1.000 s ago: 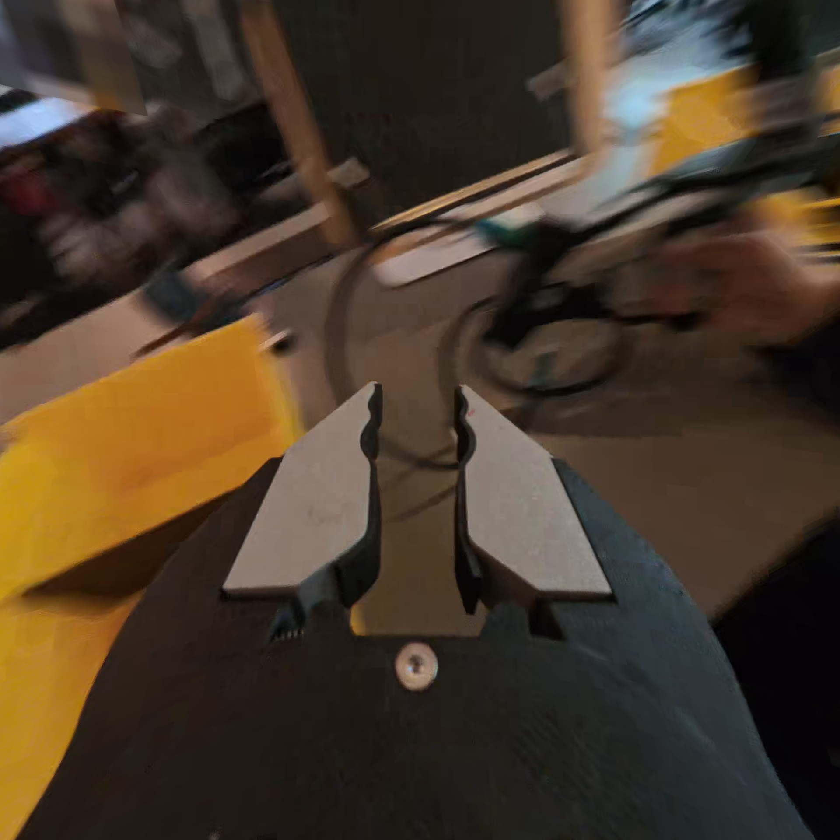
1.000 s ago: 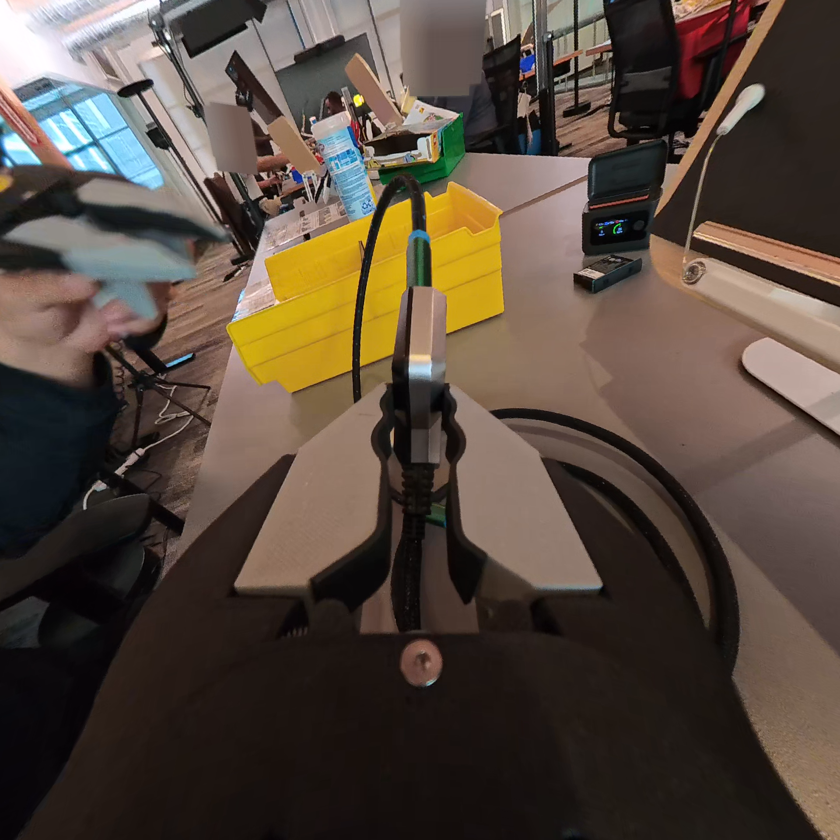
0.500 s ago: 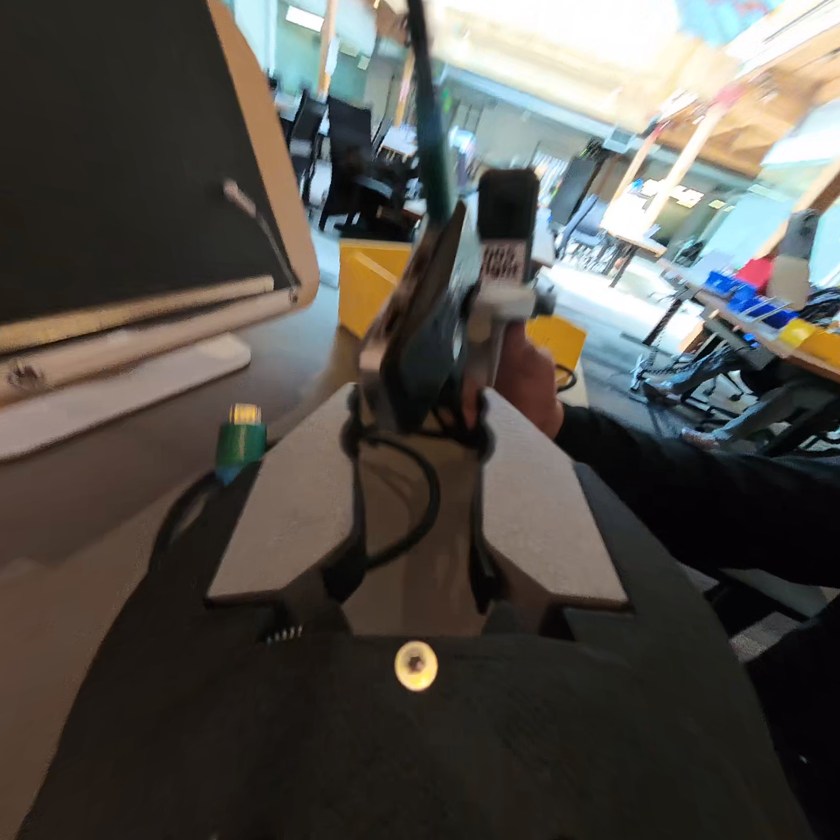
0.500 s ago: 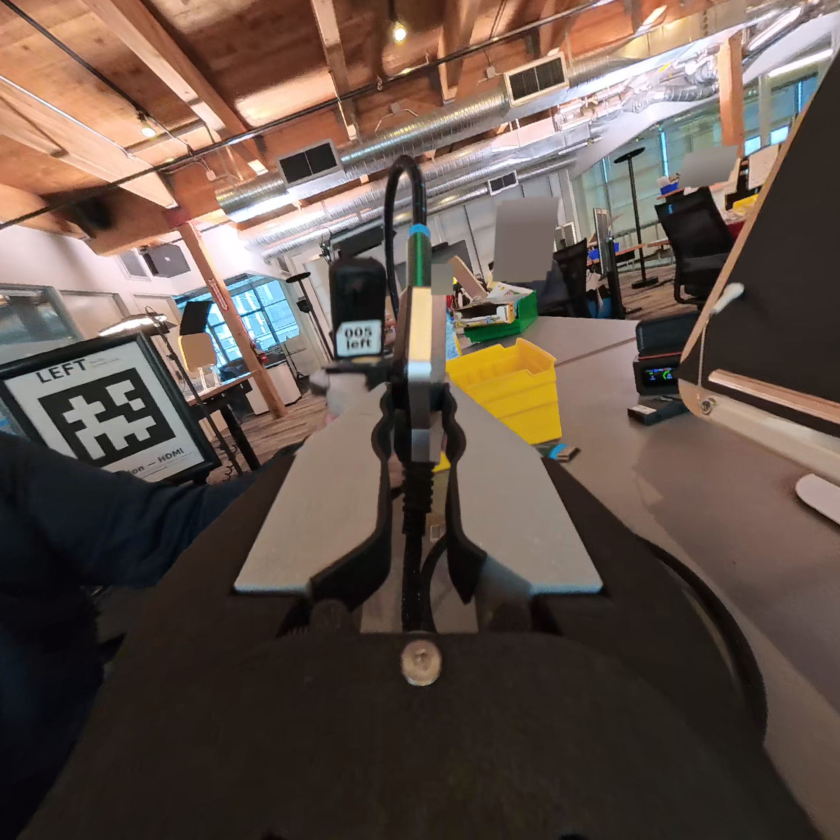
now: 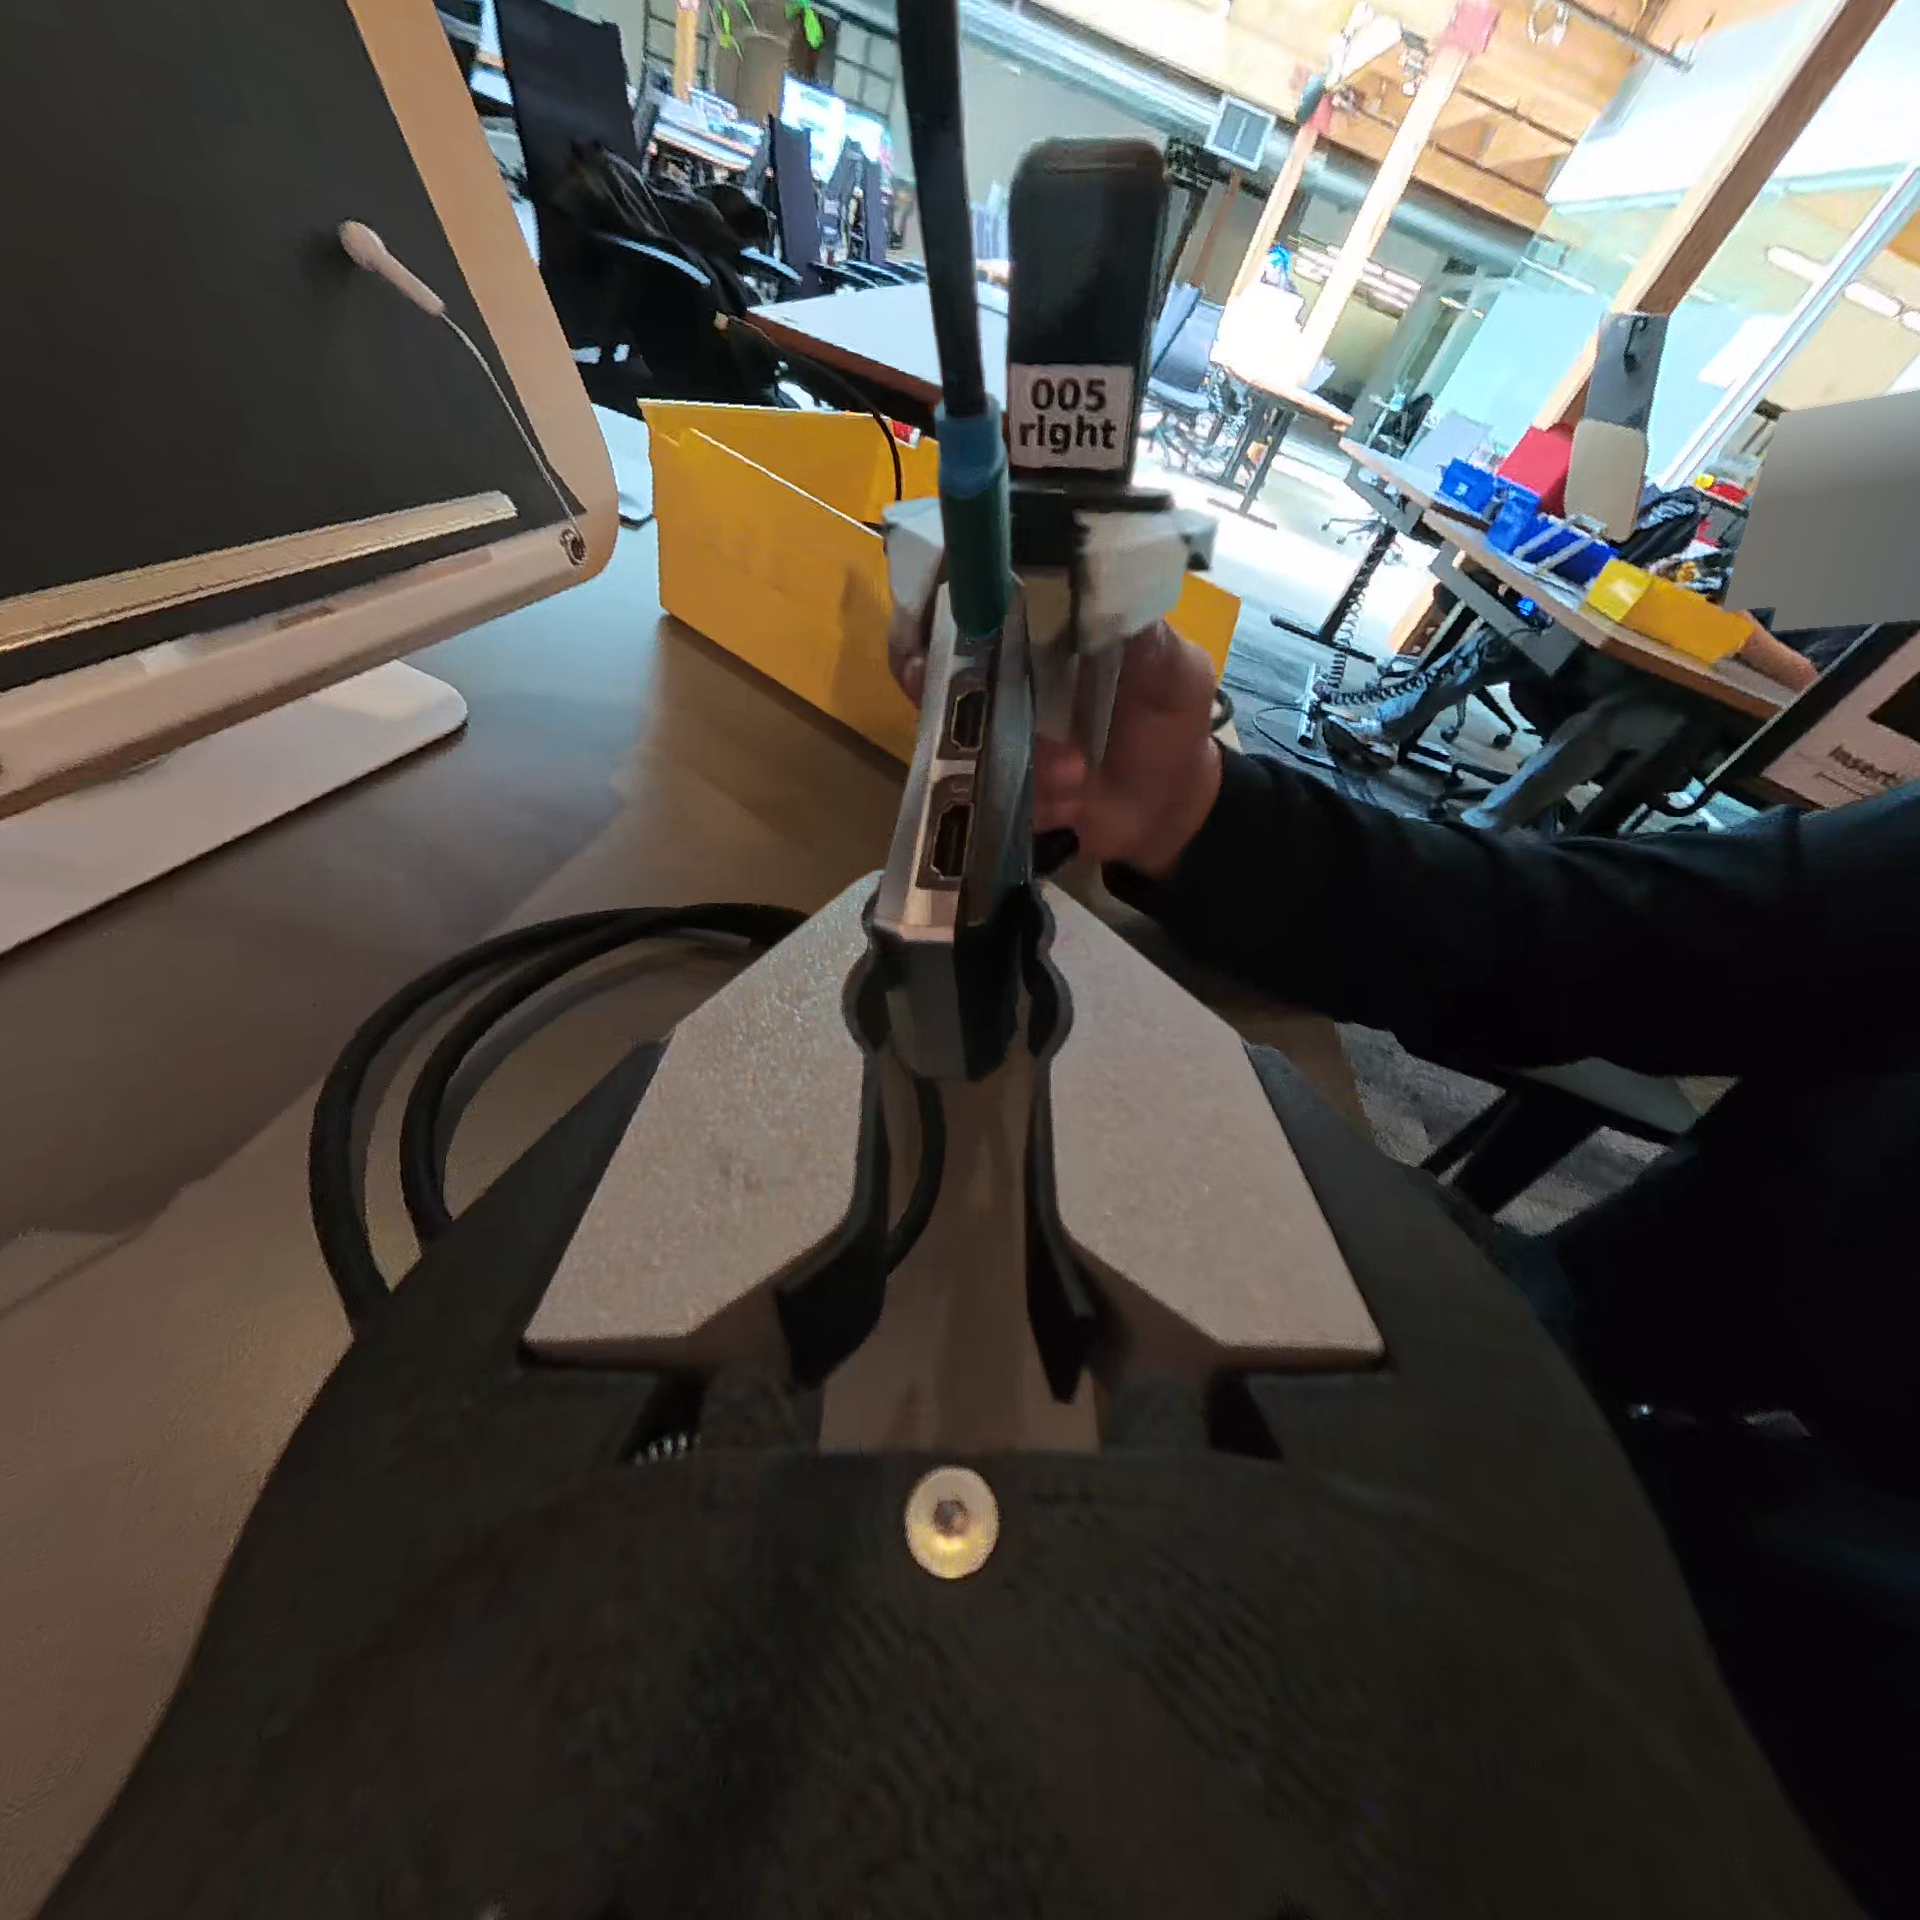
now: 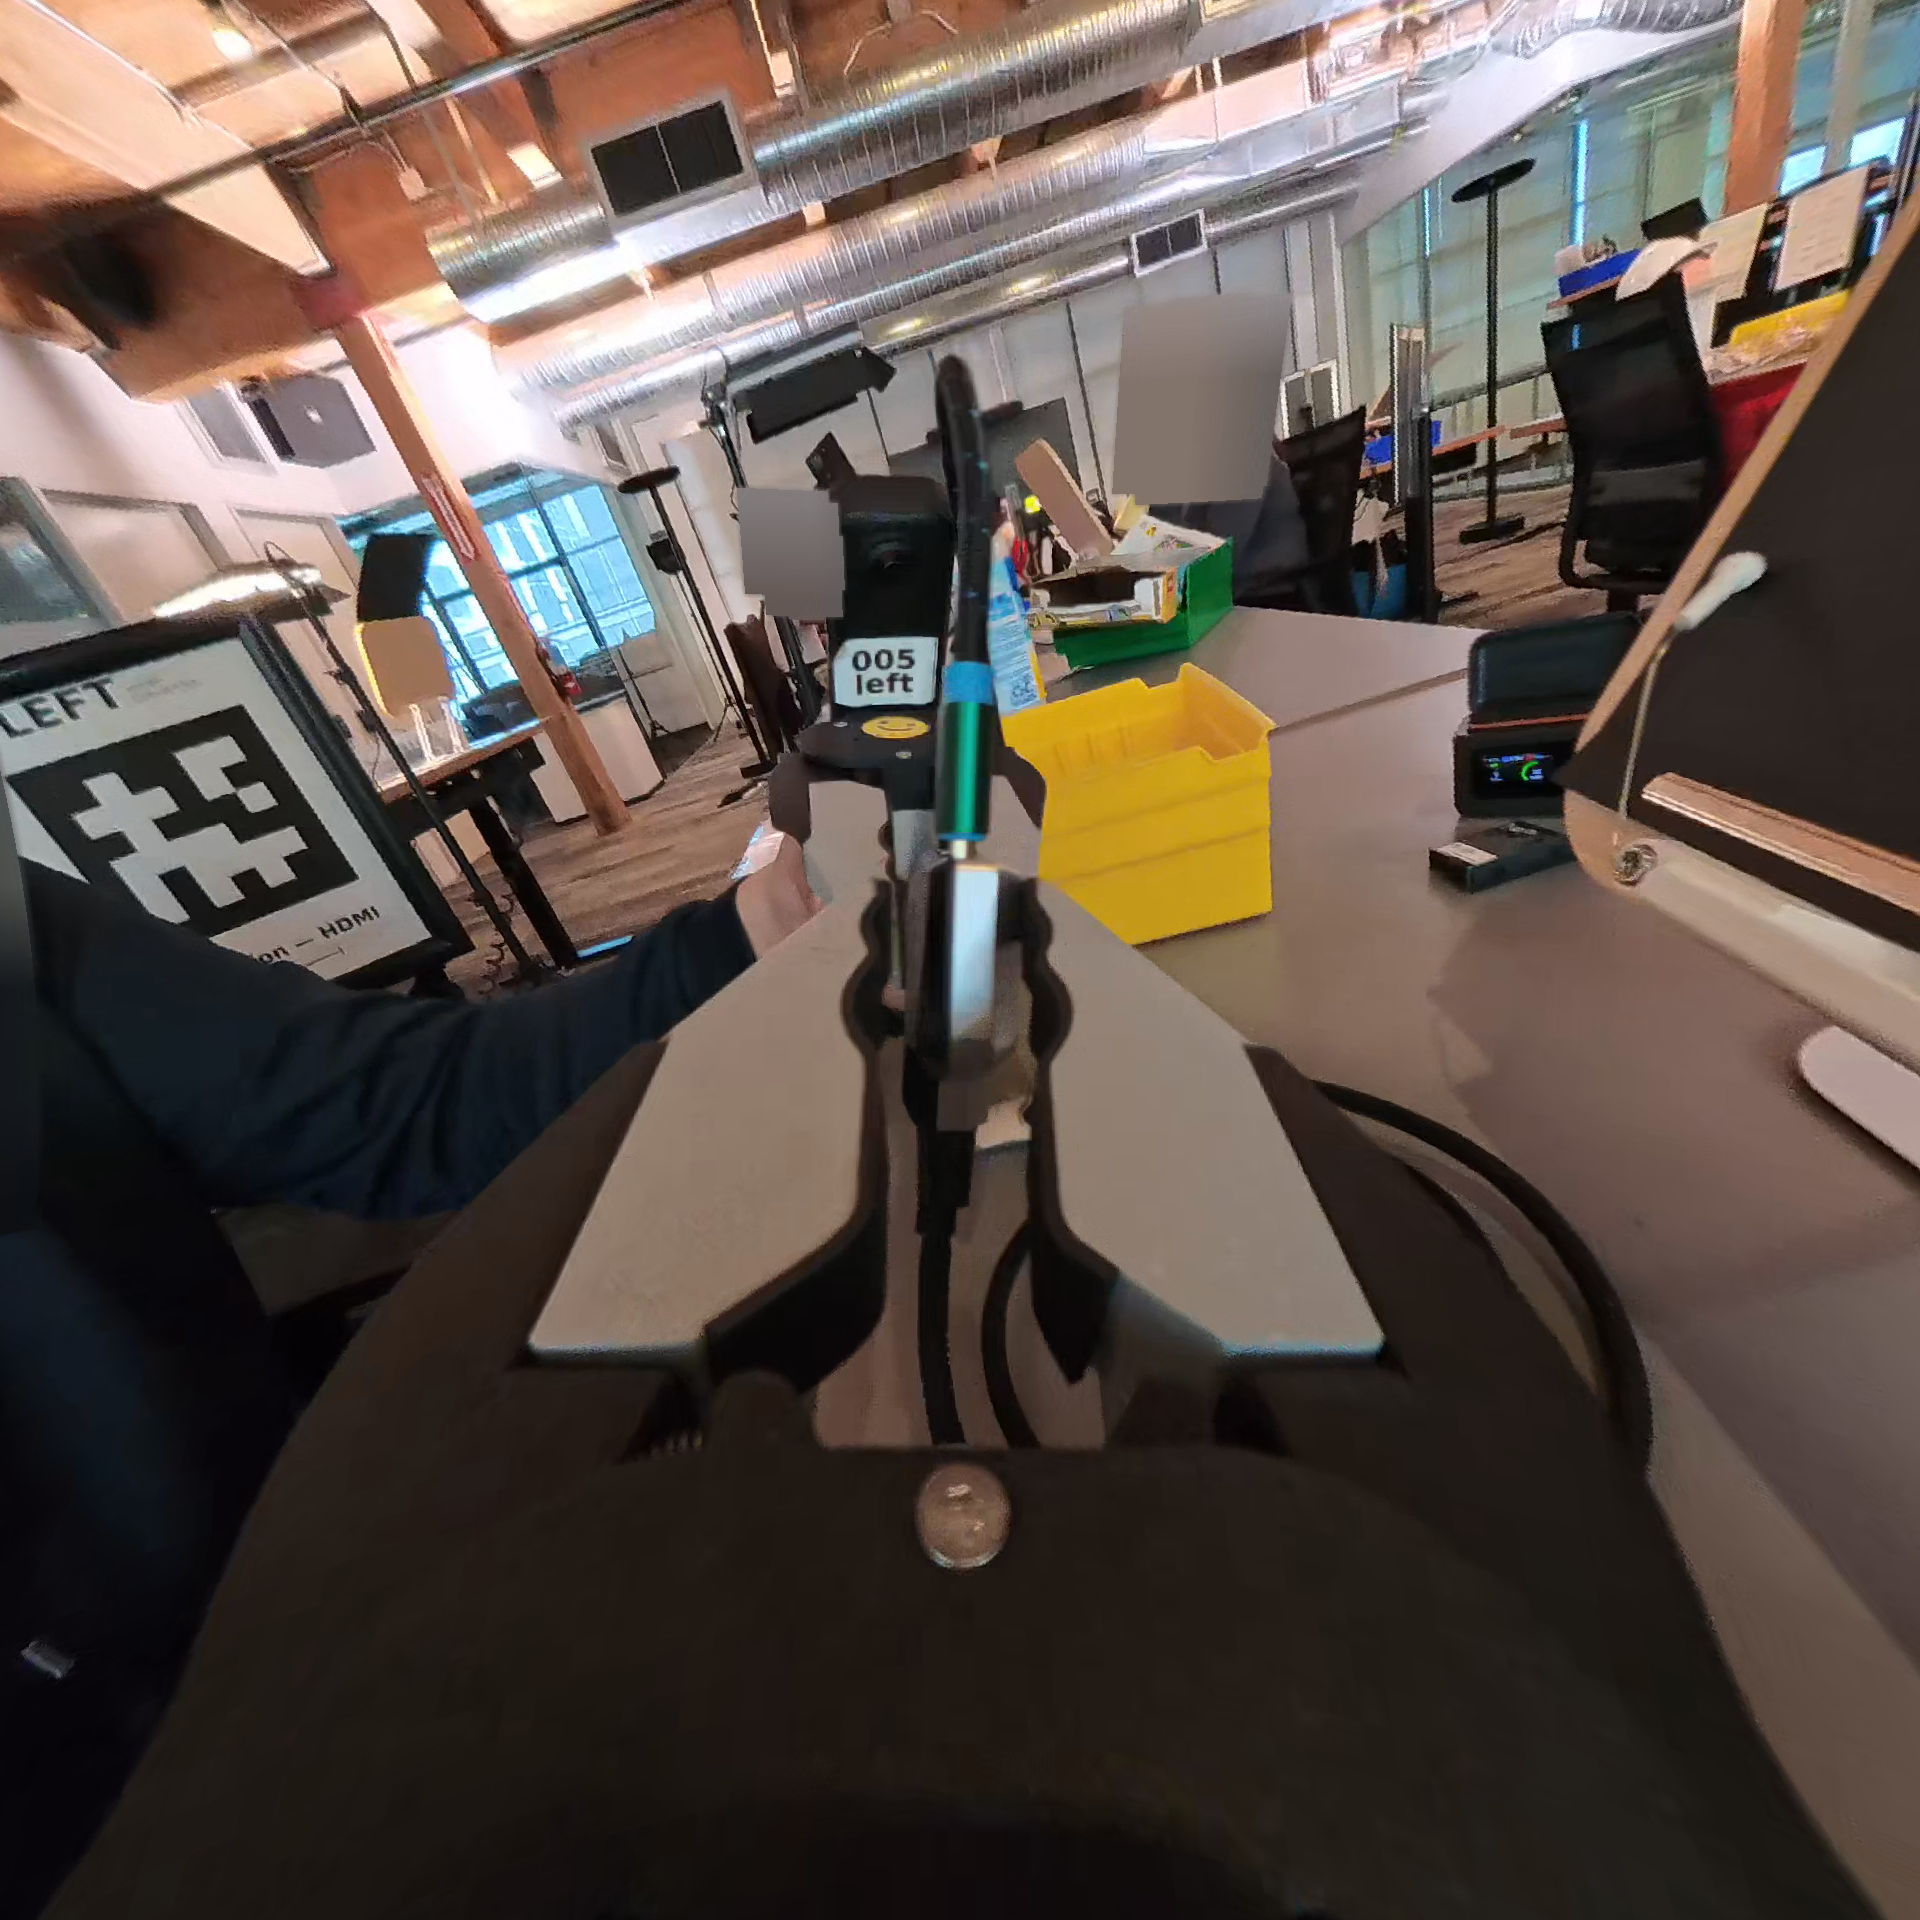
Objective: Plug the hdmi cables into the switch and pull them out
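Note:
A silver HDMI switch (image 5: pixel 940 831) stands upright above the table, held at opposite ends by both grippers. My left gripper (image 5: pixel 951 977) is shut on its near end. Two empty ports face left. A green and blue HDMI plug (image 5: pixel 977 540) sits in the top port, and its black cable (image 5: pixel 935 208) runs upward. The right gripper's fingers (image 5: pixel 1127 571) flank the far end. In the right wrist view my right gripper (image 6: pixel 958 987) is shut on the switch (image 6: pixel 971 966), with the plug (image 6: pixel 964 769) above it. More black cable lies coiled on the table (image 5: pixel 395 1039).
A yellow bin (image 5: pixel 769 582) stands on the grey table (image 5: pixel 260 987) behind the switch. A black board on a white stand (image 5: pixel 208 364) is at the left. A small screen device (image 6: pixel 1507 769) is near the bin. A person's sleeved arm (image 5: pixel 1455 935) reaches in from the right. Spacing between my two grippers at the tips: around 5 centimeters.
My left gripper was open and empty over the table, then swung up and closed on the switch. My right gripper lifted the switch and the plugged cable upward.

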`<state>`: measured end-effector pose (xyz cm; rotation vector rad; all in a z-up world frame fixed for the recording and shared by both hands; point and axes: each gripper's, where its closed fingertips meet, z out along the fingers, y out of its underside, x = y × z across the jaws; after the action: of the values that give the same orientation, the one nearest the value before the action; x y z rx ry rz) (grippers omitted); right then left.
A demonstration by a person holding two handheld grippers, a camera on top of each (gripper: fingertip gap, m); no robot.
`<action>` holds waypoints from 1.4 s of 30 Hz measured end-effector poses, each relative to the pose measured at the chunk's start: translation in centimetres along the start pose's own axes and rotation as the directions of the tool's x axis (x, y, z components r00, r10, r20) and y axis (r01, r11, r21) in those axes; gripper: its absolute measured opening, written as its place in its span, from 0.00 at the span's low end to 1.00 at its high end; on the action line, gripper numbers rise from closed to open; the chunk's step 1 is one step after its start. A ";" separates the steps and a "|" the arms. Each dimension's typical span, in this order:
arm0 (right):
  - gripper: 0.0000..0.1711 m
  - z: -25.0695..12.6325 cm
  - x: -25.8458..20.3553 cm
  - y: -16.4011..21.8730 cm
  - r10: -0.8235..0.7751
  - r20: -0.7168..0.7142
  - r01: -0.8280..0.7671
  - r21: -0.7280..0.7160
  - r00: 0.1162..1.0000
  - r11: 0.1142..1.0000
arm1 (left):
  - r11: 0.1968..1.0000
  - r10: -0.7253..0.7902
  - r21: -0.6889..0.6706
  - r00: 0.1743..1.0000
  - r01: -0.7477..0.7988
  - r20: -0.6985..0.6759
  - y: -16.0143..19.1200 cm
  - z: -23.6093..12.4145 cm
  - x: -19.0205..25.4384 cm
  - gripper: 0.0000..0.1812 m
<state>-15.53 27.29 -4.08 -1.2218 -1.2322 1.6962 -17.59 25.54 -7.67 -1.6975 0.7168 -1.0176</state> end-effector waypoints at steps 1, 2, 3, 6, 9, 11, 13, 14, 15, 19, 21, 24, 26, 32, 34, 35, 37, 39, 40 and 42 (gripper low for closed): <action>0.09 -0.2 0.1 0.0 -0.001 -0.004 0.001 -0.003 1.000 1.000 | 1.000 0.002 0.000 1.000 -0.002 -0.011 0.1 0.1 0.2 0.12; 0.09 -0.2 0.1 0.1 -0.008 -0.007 0.008 -0.018 1.000 1.000 | 1.000 0.000 -0.005 1.000 0.000 -0.013 0.1 0.2 0.3 0.12; 0.10 -0.1 -0.1 0.3 -0.013 0.002 0.013 -0.032 1.000 0.999 | 1.000 0.002 -0.011 1.000 -0.002 -0.019 0.2 0.3 0.4 0.12; 0.09 -0.1 -0.6 0.2 0.019 0.039 -0.018 -0.025 0.999 1.000 | 1.000 0.013 0.008 1.000 -0.013 -0.027 0.0 0.6 0.6 0.12; 0.09 -0.6 -0.1 -0.1 0.051 0.033 -0.051 -0.002 0.998 0.999 | 0.998 -0.012 0.060 1.000 0.012 -0.003 -0.3 1.4 0.2 0.13; 0.09 -0.8 0.0 -0.3 0.076 0.048 -0.077 0.020 0.996 0.997 | 0.996 -0.020 0.088 1.000 0.021 -0.013 -0.6 1.7 0.3 0.13; 0.09 -0.8 -0.1 -0.7 0.091 0.064 -0.095 0.051 0.994 0.994 | 0.991 -0.038 0.126 0.999 0.042 -0.032 -1.1 1.7 0.5 0.12; 0.10 -0.8 -0.1 -0.8 0.095 0.067 -0.099 0.059 0.993 0.993 | 0.988 -0.047 0.145 0.998 0.052 -0.037 -1.3 1.7 0.5 0.12; 0.09 -0.8 -0.1 -0.8 0.100 0.068 -0.104 0.063 0.993 0.993 | 0.987 -0.052 0.153 0.998 0.057 -0.038 -1.4 1.7 0.5 0.12; 0.11 -0.7 0.0 0.3 0.129 0.066 -0.127 -0.042 0.989 0.991 | 0.998 0.057 0.026 0.998 -0.057 0.007 -0.7 1.1 0.5 0.11; 0.14 -0.5 -0.4 1.0 0.099 0.058 -0.093 -0.102 0.993 0.990 | 0.998 0.067 -0.019 0.998 -0.068 -0.020 -0.2 0.4 1.1 0.10; 0.10 -0.1 -1.3 2.2 0.061 0.081 -0.046 -0.181 0.995 0.982 | 0.997 0.076 -0.029 0.996 -0.078 -0.040 0.1 0.4 1.4 0.11; 0.10 -0.1 -1.2 2.4 0.056 0.076 -0.041 -0.193 0.995 0.980 | 0.996 0.077 -0.036 0.996 -0.078 -0.036 0.2 0.5 1.4 0.11; 0.10 -0.1 -1.0 0.6 0.068 0.077 -0.065 -0.039 0.995 0.997 | 0.994 0.038 0.104 0.999 -0.038 0.001 -1.6 0.7 1.2 0.12; 0.10 -0.1 -0.9 0.6 0.105 0.110 -0.103 -0.024 0.988 0.994 | 0.993 0.044 0.105 0.999 -0.043 -0.010 -1.7 0.7 1.3 0.11; 0.10 -0.1 -1.0 0.7 0.120 0.127 -0.117 -0.030 0.985 0.993 | 0.993 0.053 0.104 0.998 -0.051 -0.014 -1.7 0.7 1.5 0.11; 0.10 -0.1 -1.0 0.8 0.128 0.137 -0.124 -0.035 0.982 0.992 | 0.993 0.049 0.108 0.999 -0.048 -0.005 -1.7 0.8 1.5 0.11; 0.10 0.1 -1.1 1.1 0.122 0.136 -0.116 -0.049 0.983 0.992 | 0.993 0.045 0.110 0.999 -0.043 -0.011 -1.7 1.0 1.6 0.11; 0.10 0.3 -1.1 1.4 0.118 0.134 -0.110 -0.061 0.984 0.992 | 0.993 0.038 0.114 0.999 -0.035 -0.018 -1.7 1.1 1.6 0.11; 0.09 0.6 -1.2 1.8 0.111 0.131 -0.101 -0.077 0.985 0.992 | 0.993 0.025 0.120 0.999 -0.020 -0.041 -1.6 1.2 1.7 0.11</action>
<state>-15.75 25.46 -5.33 -1.2506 -1.3384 1.8535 -15.74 25.18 -5.86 -1.5657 0.6875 -1.0623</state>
